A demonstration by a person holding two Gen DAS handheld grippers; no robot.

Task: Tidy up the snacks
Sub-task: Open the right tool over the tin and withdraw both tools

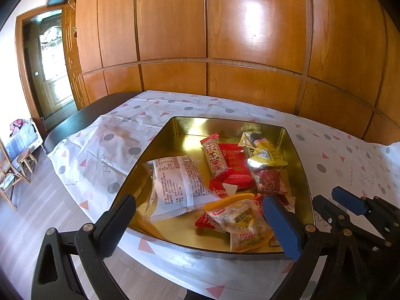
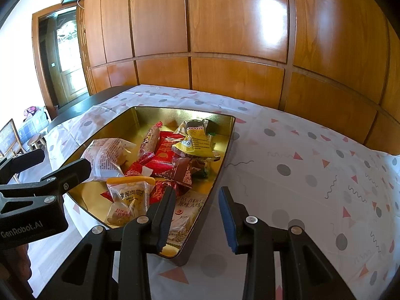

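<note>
**Snacks gathered in the gold tin, both grippers empty at its near edge**

A gold-lined tin [image 1: 180, 125] sits on a table under a patterned cloth [image 1: 100, 150], with wood panelling [image 1: 225, 37] behind it. Inside, a large white packet [image 1: 175, 185] lies at the left, a long red-and-white bar [image 1: 213, 157] and a red packet [image 1: 236, 167] in the middle, a yellow packet [image 1: 267, 155] at the far right corner, and a dark red packet [image 1: 270, 181] just near of it. An orange-edged pastry pack [image 1: 240, 217] lies at the near side (partly over a red wrapper).

The left gripper [image 1: 200, 222] hovers at the tin's near rim, jaws spread wide with nothing between them. The right gripper [image 2: 197, 215] straddles the tin's near right wall, jaws partly apart, and grips nothing.
</note>
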